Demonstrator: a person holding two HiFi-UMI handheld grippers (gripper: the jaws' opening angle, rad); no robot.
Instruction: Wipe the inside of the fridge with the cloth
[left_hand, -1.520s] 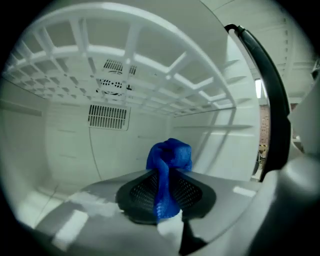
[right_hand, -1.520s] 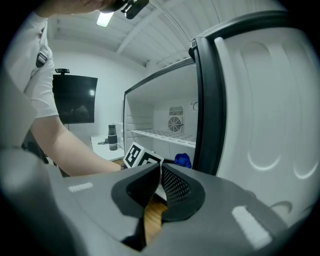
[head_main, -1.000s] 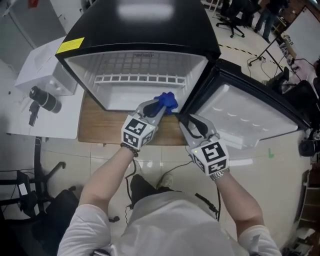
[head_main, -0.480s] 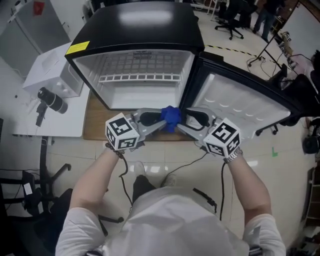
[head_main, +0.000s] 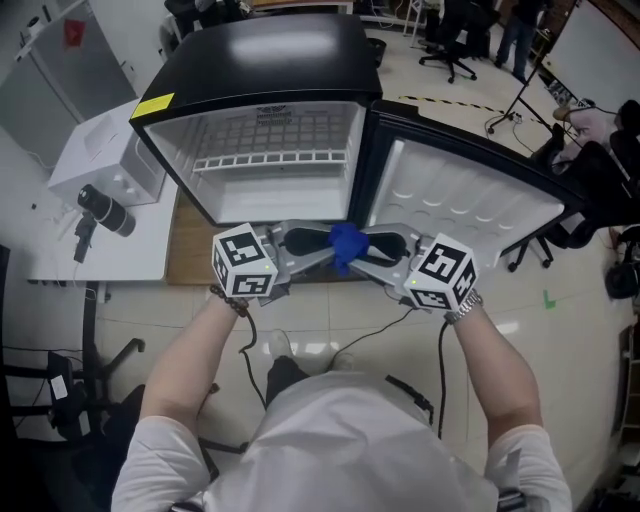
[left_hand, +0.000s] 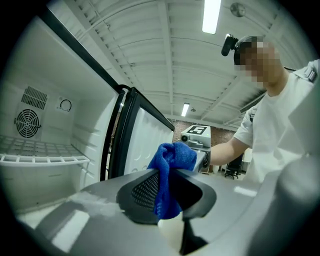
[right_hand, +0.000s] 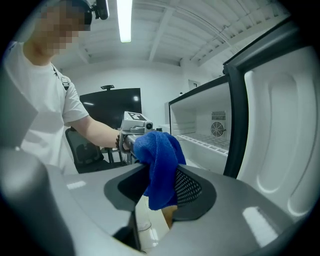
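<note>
The blue cloth hangs bunched between my two grippers, which point at each other in front of the open fridge. My left gripper is shut on the blue cloth, which droops between its jaws. My right gripper has just been closing its jaws, and the blue cloth fills the gap between them. The white fridge interior with its wire shelf holds nothing, and the fridge door stands swung out to the right.
The fridge rests on a wooden board on the tiled floor. A white unit with a black camera-like device stands at the left. A cable trails on the floor near my feet. Office chairs and stands are at the far right.
My left gripper drew back from the fridge mouth with the cloth and turned to the right. My right gripper swung left to meet it and now has its jaws around the same cloth.
</note>
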